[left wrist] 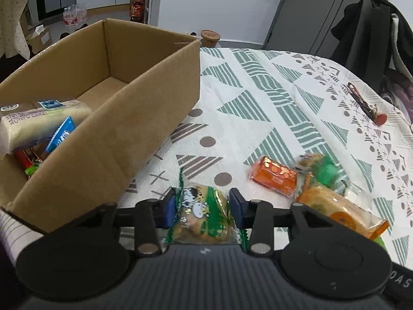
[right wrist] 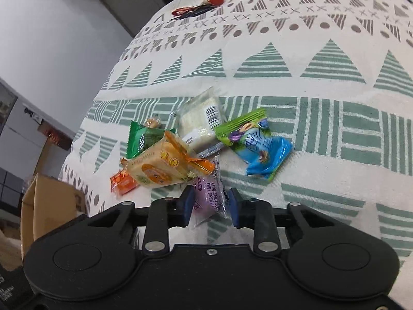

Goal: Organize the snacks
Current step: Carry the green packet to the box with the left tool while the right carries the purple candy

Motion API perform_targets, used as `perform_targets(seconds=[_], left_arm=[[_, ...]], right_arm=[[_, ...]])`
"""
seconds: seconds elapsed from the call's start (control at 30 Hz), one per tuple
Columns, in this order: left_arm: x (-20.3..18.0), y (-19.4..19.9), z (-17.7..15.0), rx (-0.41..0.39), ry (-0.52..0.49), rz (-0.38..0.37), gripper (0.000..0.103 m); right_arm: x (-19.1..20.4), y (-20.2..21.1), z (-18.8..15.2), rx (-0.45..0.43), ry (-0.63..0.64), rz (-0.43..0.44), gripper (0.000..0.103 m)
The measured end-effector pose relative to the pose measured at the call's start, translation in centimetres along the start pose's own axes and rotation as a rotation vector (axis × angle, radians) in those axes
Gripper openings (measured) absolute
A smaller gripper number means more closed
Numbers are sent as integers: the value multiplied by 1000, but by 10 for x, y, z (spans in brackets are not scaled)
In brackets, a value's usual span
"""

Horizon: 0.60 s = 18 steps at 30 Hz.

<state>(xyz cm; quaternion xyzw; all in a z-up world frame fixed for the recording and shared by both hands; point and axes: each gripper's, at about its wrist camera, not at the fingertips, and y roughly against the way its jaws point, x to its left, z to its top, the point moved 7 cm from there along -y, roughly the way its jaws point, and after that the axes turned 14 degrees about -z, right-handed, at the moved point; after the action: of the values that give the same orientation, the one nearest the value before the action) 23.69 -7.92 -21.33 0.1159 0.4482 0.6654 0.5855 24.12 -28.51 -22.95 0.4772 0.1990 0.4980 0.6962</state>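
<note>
Only the left wrist view shows the cardboard box (left wrist: 103, 118): it stands open on the patterned tablecloth (left wrist: 271, 103), with a long white cake packet (left wrist: 44, 121), a blue packet (left wrist: 60, 134) and a red one (left wrist: 27, 156) lying at its near end. In that view the left gripper (left wrist: 202, 206) has its jaws closed onto a green-edged cow-print snack packet (left wrist: 201, 214), just beside the box's near wall. To its right lie an orange packet (left wrist: 275, 175) and a pale orange-labelled cake packet (left wrist: 340, 211).

The right wrist view gives the rest of the pile: a white barcoded packet (right wrist: 201, 124), a green-and-blue packet (right wrist: 255, 142) and a dark green packet (right wrist: 142, 139), close together. The right gripper (right wrist: 210, 205) has a purple packet (right wrist: 207, 196) between its narrow jaws; they seem to touch it, though blur leaves the pinch uncertain. A red-capped bundle (right wrist: 204, 4) lies well apart near the cloth's far edge.
</note>
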Motion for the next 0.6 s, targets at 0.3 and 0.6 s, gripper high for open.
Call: perform_targets(seconds=[0.3, 0.6], left_arm=[[1, 26, -2, 4, 3, -63, 18], [6, 46, -4, 10, 24, -116, 17]], right_arm=[[-17, 25, -5, 2, -103, 63, 19], [-18, 54, -8, -17, -143, 145, 18]])
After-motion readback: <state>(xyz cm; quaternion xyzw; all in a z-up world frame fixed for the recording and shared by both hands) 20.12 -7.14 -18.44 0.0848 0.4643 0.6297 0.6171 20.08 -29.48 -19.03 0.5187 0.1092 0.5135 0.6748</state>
